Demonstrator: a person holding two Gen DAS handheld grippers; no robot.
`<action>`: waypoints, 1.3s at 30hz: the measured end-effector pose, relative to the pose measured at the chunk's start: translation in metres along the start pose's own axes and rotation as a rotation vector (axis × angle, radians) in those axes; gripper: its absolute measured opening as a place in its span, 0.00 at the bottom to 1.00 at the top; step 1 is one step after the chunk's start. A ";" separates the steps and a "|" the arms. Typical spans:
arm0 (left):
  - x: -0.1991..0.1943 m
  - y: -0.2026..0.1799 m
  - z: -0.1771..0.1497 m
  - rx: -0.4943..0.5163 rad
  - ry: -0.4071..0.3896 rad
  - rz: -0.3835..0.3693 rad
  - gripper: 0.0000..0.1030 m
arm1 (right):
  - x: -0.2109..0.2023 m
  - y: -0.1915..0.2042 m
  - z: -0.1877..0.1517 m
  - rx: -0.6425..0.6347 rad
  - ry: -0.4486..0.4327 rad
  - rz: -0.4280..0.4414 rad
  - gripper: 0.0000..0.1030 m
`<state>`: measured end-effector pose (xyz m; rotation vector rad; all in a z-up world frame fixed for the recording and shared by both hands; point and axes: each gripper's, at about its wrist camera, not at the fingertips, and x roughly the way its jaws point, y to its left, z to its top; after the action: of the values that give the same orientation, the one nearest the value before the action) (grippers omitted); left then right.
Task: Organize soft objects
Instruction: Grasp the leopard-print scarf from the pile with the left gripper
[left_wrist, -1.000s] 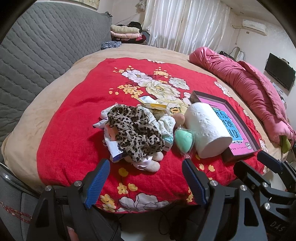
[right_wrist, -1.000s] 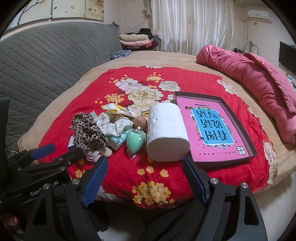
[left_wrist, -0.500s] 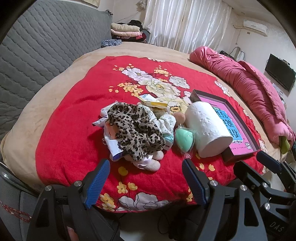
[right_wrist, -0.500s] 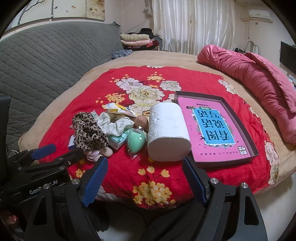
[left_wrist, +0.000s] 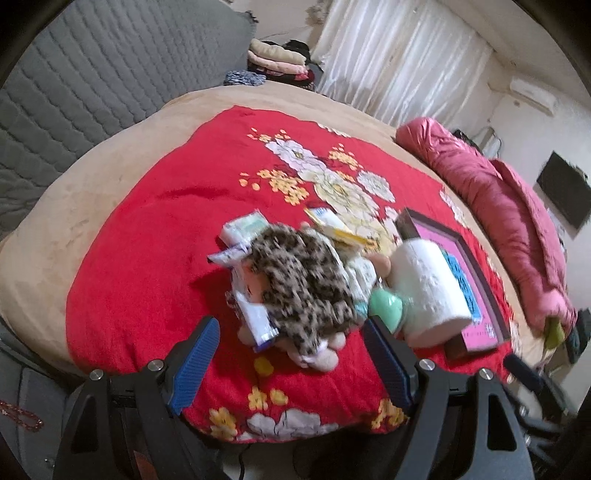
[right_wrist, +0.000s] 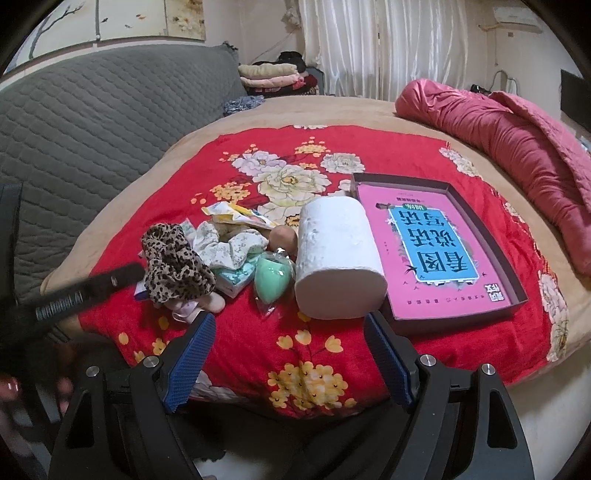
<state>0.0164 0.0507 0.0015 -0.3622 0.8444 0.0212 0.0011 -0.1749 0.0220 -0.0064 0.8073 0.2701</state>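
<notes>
A pile of soft things lies on the red floral blanket (right_wrist: 258, 155): a leopard-print scrunchie (left_wrist: 303, 280) (right_wrist: 173, 264), a floral scrunchie (right_wrist: 229, 247), a mint green sponge (right_wrist: 271, 275) (left_wrist: 386, 306), a pink plush piece (left_wrist: 321, 358) and tissue packets (left_wrist: 255, 317). A white paper roll (right_wrist: 338, 258) (left_wrist: 428, 291) lies on its side beside a dark tray (right_wrist: 491, 243) with a pink lining. My left gripper (left_wrist: 291, 362) is open just short of the leopard scrunchie. Wide open and holding nothing, my right gripper (right_wrist: 290, 354) hovers in front of the roll.
A grey quilted headboard (right_wrist: 92, 118) stands at the left. A rolled pink quilt (right_wrist: 517, 133) lies along the right side of the bed. Folded clothes (right_wrist: 269, 74) are stacked at the back. A person's fingers (right_wrist: 11, 387) show at the lower left of the right wrist view.
My left gripper has moved forward toward the pile, so the leopard scrunchie looks larger and nearer. The right gripper has barely shifted. Both stay open.
</notes>
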 end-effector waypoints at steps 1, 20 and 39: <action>0.001 0.002 0.004 -0.008 -0.002 0.000 0.77 | 0.002 -0.001 0.000 0.000 0.002 0.003 0.80; 0.066 -0.009 0.037 -0.014 0.114 0.059 0.67 | 0.023 -0.002 -0.001 -0.018 0.029 0.012 0.80; 0.066 0.047 0.049 -0.183 0.086 -0.076 0.17 | 0.055 0.060 0.023 -0.154 0.002 0.102 0.81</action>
<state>0.0886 0.1022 -0.0315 -0.5704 0.9160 0.0124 0.0394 -0.1014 0.0042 -0.1101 0.7880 0.4278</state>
